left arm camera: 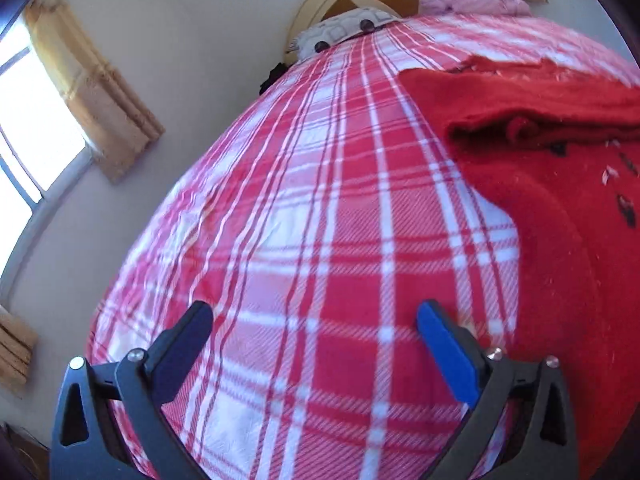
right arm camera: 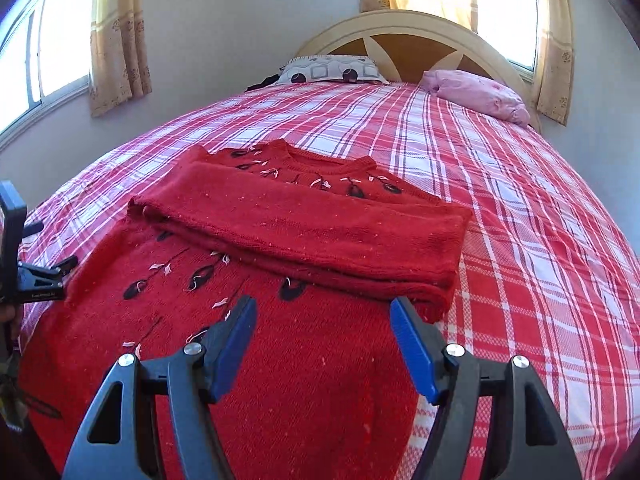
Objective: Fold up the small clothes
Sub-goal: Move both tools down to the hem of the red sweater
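Observation:
A red knitted sweater point(right arm camera: 280, 344) with black and pink embroidery lies flat on the bed, its two sleeves point(right arm camera: 312, 236) folded across the chest. My right gripper point(right arm camera: 324, 312) hovers open over the sweater's lower body, close to its right edge, nothing between the blue pads. In the left wrist view the sweater point(left arm camera: 560, 208) fills the right side. My left gripper point(left arm camera: 316, 316) is open above bare bedspread just left of the sweater's side edge. The left gripper point(right arm camera: 44, 272) also shows at the far left of the right wrist view, beside the sweater's left edge.
The bed is covered by a red and white plaid bedspread point(right arm camera: 520, 208). A patterned pillow point(right arm camera: 332, 70) and a pink bundle of cloth point(right arm camera: 476, 94) lie at the arched headboard point(right arm camera: 404, 36). Curtained windows point(right arm camera: 44, 48) flank the bed; wall lies to the left.

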Demonstrator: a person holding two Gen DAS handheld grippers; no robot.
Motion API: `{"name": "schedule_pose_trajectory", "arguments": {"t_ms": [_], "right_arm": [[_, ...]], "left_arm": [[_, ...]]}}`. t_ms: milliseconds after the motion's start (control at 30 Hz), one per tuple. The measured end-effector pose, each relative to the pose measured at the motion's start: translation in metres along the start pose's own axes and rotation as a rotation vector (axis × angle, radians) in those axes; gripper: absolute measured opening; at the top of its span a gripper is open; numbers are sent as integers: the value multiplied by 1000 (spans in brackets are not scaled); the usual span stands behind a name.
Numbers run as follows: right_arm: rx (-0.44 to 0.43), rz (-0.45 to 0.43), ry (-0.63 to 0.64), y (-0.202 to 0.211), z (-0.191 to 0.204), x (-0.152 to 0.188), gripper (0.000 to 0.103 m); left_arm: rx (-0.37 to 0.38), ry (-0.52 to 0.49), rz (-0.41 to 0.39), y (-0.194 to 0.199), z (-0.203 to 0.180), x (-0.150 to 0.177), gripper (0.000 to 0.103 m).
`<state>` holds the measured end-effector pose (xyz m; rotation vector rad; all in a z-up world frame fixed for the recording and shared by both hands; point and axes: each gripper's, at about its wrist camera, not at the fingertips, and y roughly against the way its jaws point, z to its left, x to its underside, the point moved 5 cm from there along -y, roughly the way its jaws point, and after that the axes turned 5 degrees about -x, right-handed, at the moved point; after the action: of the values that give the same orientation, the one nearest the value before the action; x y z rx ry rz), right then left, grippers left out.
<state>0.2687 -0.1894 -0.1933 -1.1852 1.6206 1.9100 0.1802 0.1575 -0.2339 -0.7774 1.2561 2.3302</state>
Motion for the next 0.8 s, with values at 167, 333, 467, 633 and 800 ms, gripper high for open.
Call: {"name": "schedule_pose_trajectory", "arguments": {"t_ms": [167, 333, 467, 633, 800], "right_arm": [[-14, -18, -23, 6, 6, 1, 69], [-27, -42, 23, 18, 25, -2, 69], [-29, -65, 24, 27, 27, -1, 69], [-30, -70, 0, 28, 22, 3, 69], [-25, -72, -30, 29, 17, 5, 69]], "left_arm": [[238, 143, -58, 25, -3, -11, 103], [428, 138, -4, 19, -38, -27, 74], [530, 188, 86, 1, -52, -25, 52], [578, 195, 91, 12, -60, -25, 50], [597, 118, 83, 22, -72, -25, 22]]}}
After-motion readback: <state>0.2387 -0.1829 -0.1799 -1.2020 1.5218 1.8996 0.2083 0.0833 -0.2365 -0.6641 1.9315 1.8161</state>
